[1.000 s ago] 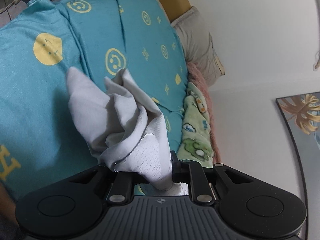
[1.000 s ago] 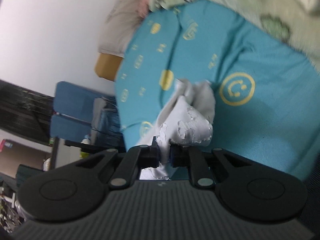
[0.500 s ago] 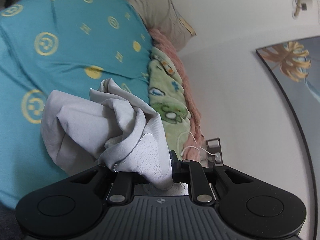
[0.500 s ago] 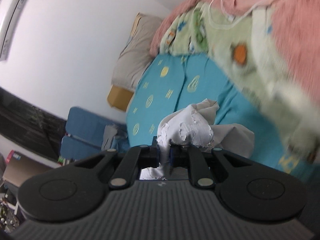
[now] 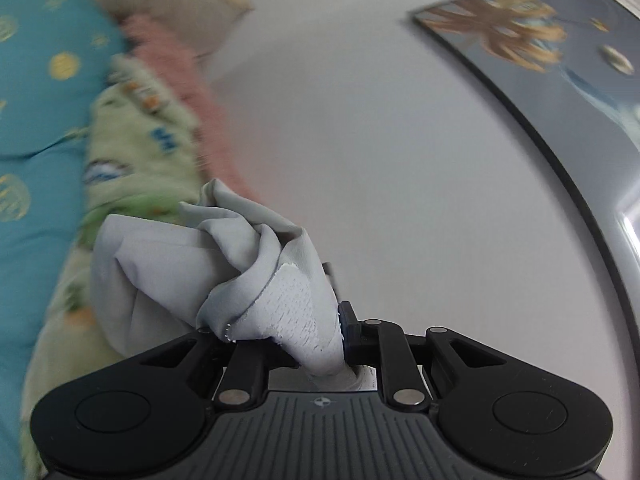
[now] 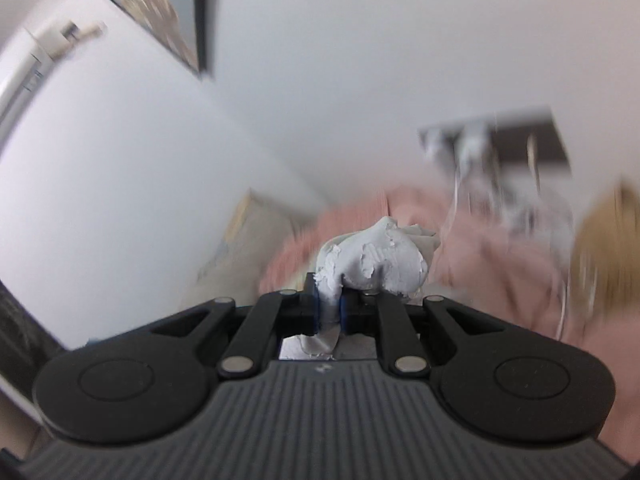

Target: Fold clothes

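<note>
A light grey garment point(image 5: 224, 272) with a white mesh patch bunches out of my left gripper point(image 5: 320, 340), which is shut on it and holds it up in the air. My right gripper point(image 6: 330, 304) is shut on another bunched part of the grey garment point(image 6: 376, 256), with cloth squeezed between its jaws. Both grippers point up toward the wall above the bed. How the cloth hangs between the two grippers is hidden.
A teal bedcover with yellow smileys point(image 5: 36, 80), a green cartoon blanket point(image 5: 132, 136) and a pink blanket point(image 6: 500, 252) lie below. A pillow point(image 5: 180, 4) leans at the wall. A framed picture point(image 5: 540, 52) hangs on the white wall. A wall socket with cables point(image 6: 492, 148) is blurred.
Both grippers have swung upward and away from the bed, lifting the grey garment; the views now face the wall instead of the teal cover. Both grips stay shut.
</note>
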The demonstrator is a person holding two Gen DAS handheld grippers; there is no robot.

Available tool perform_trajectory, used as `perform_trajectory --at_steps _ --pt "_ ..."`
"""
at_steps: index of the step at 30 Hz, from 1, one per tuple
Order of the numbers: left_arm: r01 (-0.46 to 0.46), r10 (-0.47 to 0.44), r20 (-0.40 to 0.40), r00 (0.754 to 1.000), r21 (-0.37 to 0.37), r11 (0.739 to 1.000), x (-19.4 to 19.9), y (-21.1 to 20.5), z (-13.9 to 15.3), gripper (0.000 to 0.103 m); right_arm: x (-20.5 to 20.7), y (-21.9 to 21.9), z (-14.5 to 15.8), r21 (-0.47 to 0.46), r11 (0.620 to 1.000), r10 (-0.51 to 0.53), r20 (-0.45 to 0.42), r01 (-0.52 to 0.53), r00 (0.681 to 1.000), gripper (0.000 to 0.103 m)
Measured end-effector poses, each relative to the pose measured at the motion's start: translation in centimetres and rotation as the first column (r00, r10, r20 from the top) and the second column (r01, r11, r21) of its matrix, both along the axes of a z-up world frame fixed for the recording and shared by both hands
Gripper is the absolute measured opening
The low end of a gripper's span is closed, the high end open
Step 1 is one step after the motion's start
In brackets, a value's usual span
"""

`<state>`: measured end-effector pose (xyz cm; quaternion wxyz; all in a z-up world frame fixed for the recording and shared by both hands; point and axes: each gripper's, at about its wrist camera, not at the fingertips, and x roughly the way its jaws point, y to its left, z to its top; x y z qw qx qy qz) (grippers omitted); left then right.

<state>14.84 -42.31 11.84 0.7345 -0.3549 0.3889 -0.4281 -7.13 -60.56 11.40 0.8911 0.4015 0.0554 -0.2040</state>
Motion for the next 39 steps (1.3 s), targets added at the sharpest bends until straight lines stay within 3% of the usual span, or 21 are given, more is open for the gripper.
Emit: perform_trajectory --at_steps 3,6,10,13,17,22,23,24,26,27,33,39 --pt "0.055 -0.056 0.031 0.998 0.026 0.998 -0.4 -1.8 -3.1 0.019 -1.0 -0.8 -1.1 -0.083 0.996 -0.036 -0.046 0.032 0.998 0.013" --pt "0.093 -0.101 0.052 0.994 0.137 0.986 -1.5 -2.2 -8.3 0.02 -1.3 0.0 -5.1 -0.117 0.993 -0.031 -0.185 0.01 0.982 0.013" --pt "0.137 -0.127 -0.05 0.991 0.308 0.941 -3.2 -0.4 -16.7 0.024 -1.8 1.5 -12.6 0.002 1.0 0.02 -0.359 -0.02 0.933 0.013" --pt "0.133 -0.131 -0.026 0.991 0.293 0.947 -4.0 0.9 -18.8 0.032 -2.8 2.7 -15.6 0.041 0.999 0.013 -0.375 0.002 0.927 0.013" --pt "0.135 -0.148 0.012 0.989 0.347 0.928 -4.6 1.1 -17.4 0.039 -2.9 3.0 -15.5 0.049 0.998 -0.009 -0.382 0.03 0.924 0.015" --pt "0.108 -0.172 0.102 0.98 0.455 0.884 -6.3 1.3 -12.9 0.079 -3.9 3.7 -13.8 0.079 0.995 -0.025 -0.423 0.065 0.906 0.017" --pt "0.093 -0.169 0.123 0.978 0.467 0.879 -6.8 1.7 -12.2 0.082 -4.2 4.1 -13.3 0.074 0.995 -0.025 -0.433 0.063 0.901 0.022" --pt "0.078 -0.166 0.145 0.976 0.479 0.875 -7.3 2.2 -11.4 0.085 -4.7 4.6 -12.6 0.056 0.997 -0.026 -0.434 0.055 0.901 0.031" --pt "0.042 -0.165 0.205 0.965 0.499 0.866 -8.5 3.2 -9.4 0.093 -5.7 5.9 -11.1 0.006 0.999 -0.033 -0.419 0.039 0.908 0.087" --pt "0.025 -0.167 0.236 0.957 0.507 0.862 -9.2 3.8 -8.4 0.098 -6.2 6.5 -10.3 -0.019 0.999 -0.036 -0.411 0.031 0.911 0.092" --pt "-0.041 -0.177 0.405 0.897 0.476 0.879 -14.0 8.4 -1.7 0.103 -8.9 11.0 -4.8 -0.187 0.981 -0.03 -0.392 -0.048 0.92 0.093" --pt "-0.091 -0.17 0.527 0.833 0.433 0.897 -18.9 13.1 3.3 0.103 -12.3 15.6 -0.6 -0.277 0.959 -0.032 -0.337 -0.067 0.941 0.093"
